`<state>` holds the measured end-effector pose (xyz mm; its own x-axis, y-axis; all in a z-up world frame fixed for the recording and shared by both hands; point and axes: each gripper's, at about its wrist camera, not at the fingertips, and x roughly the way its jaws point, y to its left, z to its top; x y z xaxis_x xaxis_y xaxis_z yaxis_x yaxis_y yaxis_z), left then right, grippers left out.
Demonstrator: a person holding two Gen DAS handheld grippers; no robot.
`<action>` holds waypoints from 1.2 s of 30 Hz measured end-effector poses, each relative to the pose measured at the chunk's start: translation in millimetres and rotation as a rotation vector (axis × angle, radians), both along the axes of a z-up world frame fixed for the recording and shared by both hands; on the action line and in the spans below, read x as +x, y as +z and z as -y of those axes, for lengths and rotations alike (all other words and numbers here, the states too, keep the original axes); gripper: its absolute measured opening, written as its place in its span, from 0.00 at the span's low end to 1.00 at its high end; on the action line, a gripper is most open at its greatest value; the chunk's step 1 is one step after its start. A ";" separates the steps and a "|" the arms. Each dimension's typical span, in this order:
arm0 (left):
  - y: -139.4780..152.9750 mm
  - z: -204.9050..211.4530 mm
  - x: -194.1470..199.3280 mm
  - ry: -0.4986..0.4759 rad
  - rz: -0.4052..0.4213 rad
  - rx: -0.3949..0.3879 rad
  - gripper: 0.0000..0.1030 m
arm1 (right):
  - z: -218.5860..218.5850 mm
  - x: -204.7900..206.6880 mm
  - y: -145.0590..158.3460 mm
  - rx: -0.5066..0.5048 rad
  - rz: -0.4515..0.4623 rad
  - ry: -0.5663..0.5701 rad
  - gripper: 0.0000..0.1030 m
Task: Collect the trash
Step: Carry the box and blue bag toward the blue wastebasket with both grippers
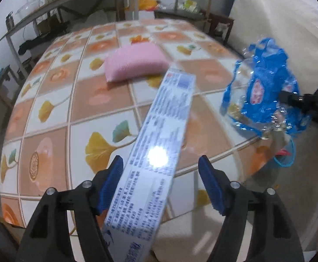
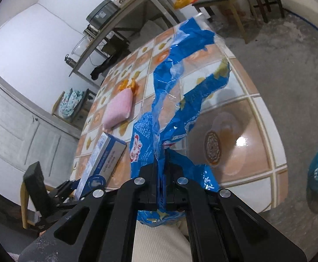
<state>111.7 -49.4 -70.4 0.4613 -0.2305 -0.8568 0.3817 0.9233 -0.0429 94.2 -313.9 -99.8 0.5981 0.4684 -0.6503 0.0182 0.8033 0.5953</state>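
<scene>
The long printed box [image 1: 159, 144] lies between the wide-spread left tongs [image 1: 161, 183], slanting above the tiled desk [image 1: 56, 113]. Right-wrist view: the right tongs [image 2: 161, 166] pinch the blue plastic wrapper [image 2: 180, 91], held above the desk, the box just beside.

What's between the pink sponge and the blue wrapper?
Just bare tablecloth between the pink sponge and the blue wrapper, seen from the right wrist.

Dim, cool indoor light; overhead lamp glare on the long box [image 1: 159, 144] and glossy tablecloth [image 2: 242, 140]. Box and pink sponge [image 1: 135, 62] motion-blurred. Fisheye bends edges, corners black.
</scene>
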 end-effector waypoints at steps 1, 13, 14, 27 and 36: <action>-2.9 -1.7 1.7 0.011 -0.008 0.008 0.67 | 1.3 -1.3 -0.4 0.000 0.000 0.002 0.00; 15.9 -8.4 5.8 0.033 0.000 -0.054 0.33 | 32.9 -24.2 1.1 0.021 0.027 -0.038 0.00; 23.4 -3.6 3.4 0.018 0.011 -0.072 0.33 | 37.9 -28.2 1.6 0.024 0.032 -0.048 0.00; 77.4 187.0 1.4 -0.400 -0.120 -0.340 0.33 | 185.1 -162.8 -21.2 0.016 0.016 -0.525 0.00; 7.0 369.4 -16.4 -0.566 -0.359 -0.291 0.33 | 263.3 -267.9 -77.0 -0.046 -0.158 -0.846 0.00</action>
